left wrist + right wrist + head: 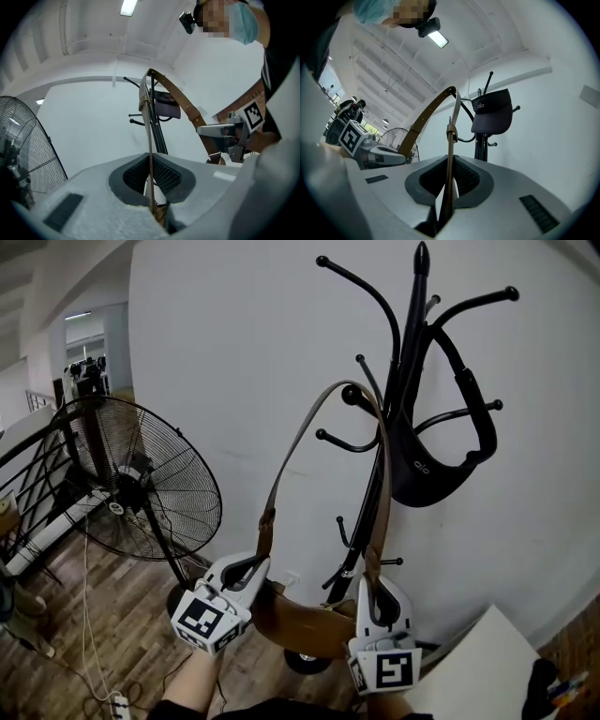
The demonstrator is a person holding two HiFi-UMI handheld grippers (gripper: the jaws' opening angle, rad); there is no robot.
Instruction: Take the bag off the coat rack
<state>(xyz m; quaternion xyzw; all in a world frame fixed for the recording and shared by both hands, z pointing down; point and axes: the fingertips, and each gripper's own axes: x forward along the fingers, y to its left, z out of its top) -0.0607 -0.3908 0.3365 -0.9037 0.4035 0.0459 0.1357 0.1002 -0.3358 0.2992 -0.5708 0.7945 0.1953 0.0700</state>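
Left tool [251, 568] and right tool [380, 592] each clamp one side of the strap [300, 442]. The bag [300, 620] hangs at 6 o'clock, with its strap looped over a hook [354, 395] on the rack [412, 381] toward 12. The grasp looks done. The next move is to lift the strap clear of the hook tip.

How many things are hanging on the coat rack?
2: the bag, its strap over a middle hook; a black cap, right of the pole. Nothing seems hidden.
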